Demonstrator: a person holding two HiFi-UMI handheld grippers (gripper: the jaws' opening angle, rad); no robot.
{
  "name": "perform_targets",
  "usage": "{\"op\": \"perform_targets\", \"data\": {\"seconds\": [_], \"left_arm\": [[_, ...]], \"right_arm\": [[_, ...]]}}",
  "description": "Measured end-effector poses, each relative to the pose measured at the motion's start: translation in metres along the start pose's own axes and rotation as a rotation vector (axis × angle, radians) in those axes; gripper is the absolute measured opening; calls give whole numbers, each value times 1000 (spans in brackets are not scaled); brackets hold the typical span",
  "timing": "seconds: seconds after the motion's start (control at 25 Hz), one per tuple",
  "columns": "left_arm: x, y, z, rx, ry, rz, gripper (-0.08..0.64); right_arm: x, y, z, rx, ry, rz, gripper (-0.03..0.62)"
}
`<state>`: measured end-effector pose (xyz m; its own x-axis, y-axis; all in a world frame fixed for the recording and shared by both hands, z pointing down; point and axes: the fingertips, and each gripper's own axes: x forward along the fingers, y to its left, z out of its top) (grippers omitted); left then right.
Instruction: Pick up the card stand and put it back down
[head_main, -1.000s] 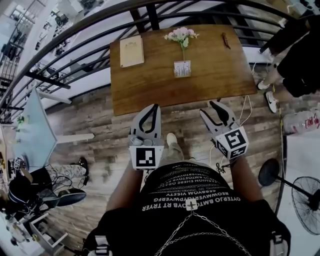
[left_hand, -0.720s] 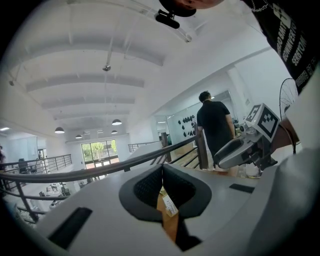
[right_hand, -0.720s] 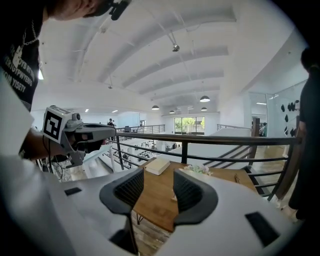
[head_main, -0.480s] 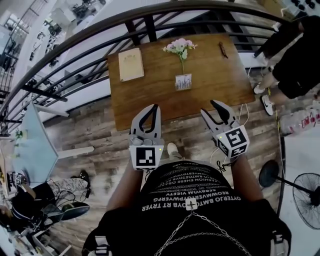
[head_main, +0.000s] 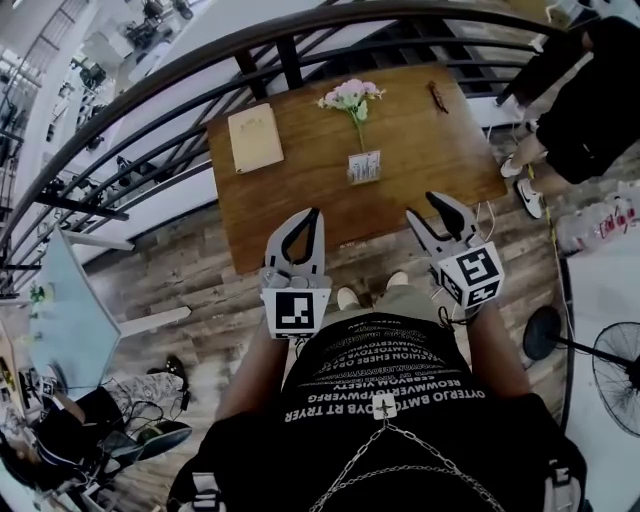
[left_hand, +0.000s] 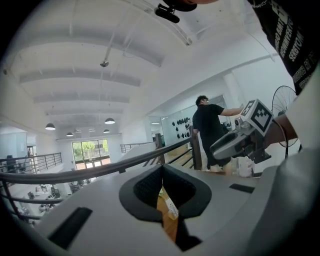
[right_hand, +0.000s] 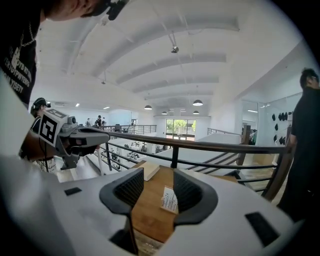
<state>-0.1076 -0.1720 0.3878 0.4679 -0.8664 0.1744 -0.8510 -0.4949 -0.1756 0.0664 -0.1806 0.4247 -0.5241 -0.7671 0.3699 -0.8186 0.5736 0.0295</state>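
The fingers of the left gripper (left_hand: 162, 170) are together at the tips, and nothing is pressed between them. Through the narrow slit under the tips a strip of the table (head_main: 420, 140) is visible. The fingers of the right gripper (right_hand: 159, 176) are wide apart and hold nothing. The card stand (right_hand: 169, 199) appears in the gap between them, but it is far off on the table and the fingers do not touch it.

In the head view both grippers are side by side at the near edge of the table, the left one toward the table's left half and the right one toward its right half. The card stand is upright near the middle of the table. Flowers (head_main: 350, 95) are just beyond it, toward the far edge. A book (head_main: 255, 138) lies flat at the far left corner of the table. A dark railing (head_main: 200, 60) curves behind the far edge. A person (head_main: 590, 100) stands beside the right end of the table.
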Motion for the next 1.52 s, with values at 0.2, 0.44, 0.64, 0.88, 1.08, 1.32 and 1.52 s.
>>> {"op": "perform_targets", "data": {"seconds": [0.2,0.44,0.64,0.88,1.08,1.32,1.52], "left_arm": [[1,0,5,-6,-41,-9,26],[1,2,11,-7,-27,12,26],[17,7,9,14,-3,18,26],[39,15,-8,-20,27,44,26],[66,18,-10,-26,54,51,26],[103,19,-15,-23,73,45,26],[120,32,-22,-50,108,69,26]], "right_arm": [[-1,-10,-12,31,17,-15,192],[2,-11,-18,44,29,20,192],[24,-19,-28,48,49,41,192],[52,-34,-50,108,79,87,189],[76,-47,-63,132,114,133,189],[107,-61,-88,159,181,202,189],[139,-62,-108,149,238,287,189]]}}
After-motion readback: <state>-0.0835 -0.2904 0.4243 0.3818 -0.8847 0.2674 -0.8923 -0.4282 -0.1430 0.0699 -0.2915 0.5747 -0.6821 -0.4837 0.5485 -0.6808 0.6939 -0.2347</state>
